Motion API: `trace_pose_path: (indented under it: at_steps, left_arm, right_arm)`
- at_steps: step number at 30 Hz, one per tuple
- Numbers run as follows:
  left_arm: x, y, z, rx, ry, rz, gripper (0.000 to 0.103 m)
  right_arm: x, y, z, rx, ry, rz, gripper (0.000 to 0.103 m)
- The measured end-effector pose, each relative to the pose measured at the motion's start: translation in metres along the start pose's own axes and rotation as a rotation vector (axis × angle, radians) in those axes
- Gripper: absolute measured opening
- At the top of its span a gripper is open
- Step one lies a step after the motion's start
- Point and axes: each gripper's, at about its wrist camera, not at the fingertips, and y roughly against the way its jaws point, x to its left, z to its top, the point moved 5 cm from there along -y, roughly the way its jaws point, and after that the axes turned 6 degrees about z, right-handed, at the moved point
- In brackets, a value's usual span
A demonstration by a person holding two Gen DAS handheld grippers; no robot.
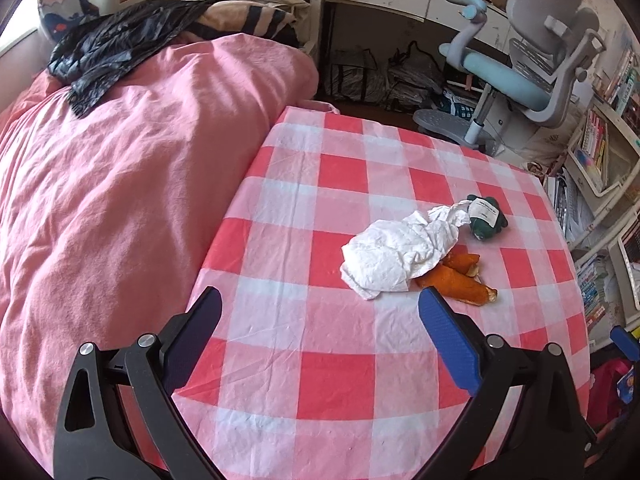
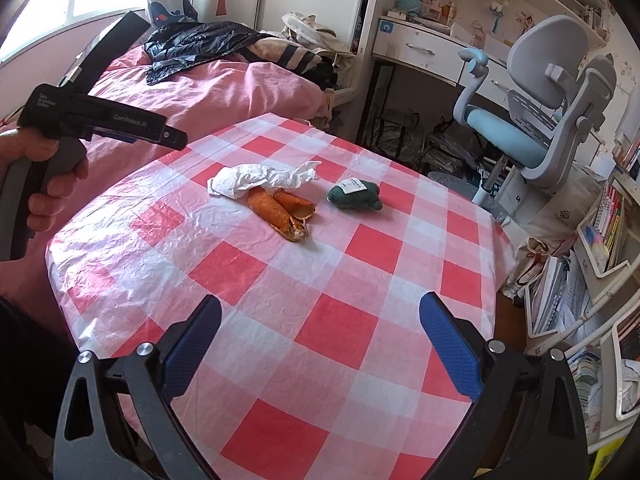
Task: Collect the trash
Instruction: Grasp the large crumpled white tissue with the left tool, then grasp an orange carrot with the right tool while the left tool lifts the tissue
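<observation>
A crumpled white tissue (image 1: 404, 250) lies on the red-and-white checked tablecloth (image 1: 320, 368), touching curled orange peel (image 1: 460, 280). A small dark green lump with a white label (image 1: 486, 218) lies just beyond. My left gripper (image 1: 320, 308) is open and empty, hovering short of the tissue. In the right wrist view the tissue (image 2: 260, 180), peel (image 2: 286, 212) and green lump (image 2: 356, 196) sit mid-table. My right gripper (image 2: 320, 312) is open and empty, well short of them. The hand-held left gripper body (image 2: 100, 120) shows at the left.
A bed with a pink duvet (image 1: 120, 180) and a black jacket (image 1: 116, 44) borders the table on the left. A grey-blue desk chair (image 1: 520, 68) and a white desk (image 2: 424, 52) stand beyond. Bookshelves (image 2: 608, 240) line the right. A red bag (image 1: 608, 388) sits on the floor.
</observation>
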Motion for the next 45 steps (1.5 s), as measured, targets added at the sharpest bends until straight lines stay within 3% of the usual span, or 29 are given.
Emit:
trace_pose_path:
  at_steps: [5, 10, 12, 14, 16, 20, 24, 33, 45]
  left_arm:
    - [-0.042, -0.023, 0.020, -0.021, -0.142, -0.005, 0.095]
    - [-0.074, -0.064, 0.030, 0.012, -0.264, 0.024, 0.095]
    - [-0.077, -0.080, 0.032, 0.051, -0.269, 0.021, 0.086]
    - [-0.070, -0.093, 0.033, 0.118, -0.223, -0.019, 0.053]
    - [-0.058, -0.096, 0.032, 0.163, -0.149, -0.080, 0.039]
    - [-0.039, -0.078, 0.026, 0.177, -0.134, -0.121, 0.020]
    - [-0.014, -0.054, 0.013, 0.204, -0.071, -0.208, 0.015]
    - [0.038, -0.013, 0.003, 0.153, 0.128, -0.302, 0.012]
    - [-0.009, -0.020, 0.024, 0.121, -0.023, -0.241, 0.012]
  right_arm:
    - [-0.007, -0.002, 0.001, -0.005, -0.008, 0.024, 0.095]
    - [-0.016, -0.010, 0.006, -0.006, -0.036, 0.052, 0.095]
    - [-0.019, -0.014, 0.008, -0.002, -0.037, 0.061, 0.095]
    - [-0.021, -0.018, 0.009, 0.002, -0.047, 0.074, 0.095]
    - [-0.022, -0.020, 0.009, 0.008, -0.065, 0.092, 0.095]
    - [-0.017, -0.019, 0.008, 0.014, -0.065, 0.110, 0.095]
    - [-0.008, -0.017, 0.007, 0.022, -0.045, 0.122, 0.095]
    - [0.003, -0.037, 0.011, 0.055, -0.010, 0.140, 0.095]
    - [0.023, -0.089, 0.044, 0.068, 0.084, 0.133, 0.095]
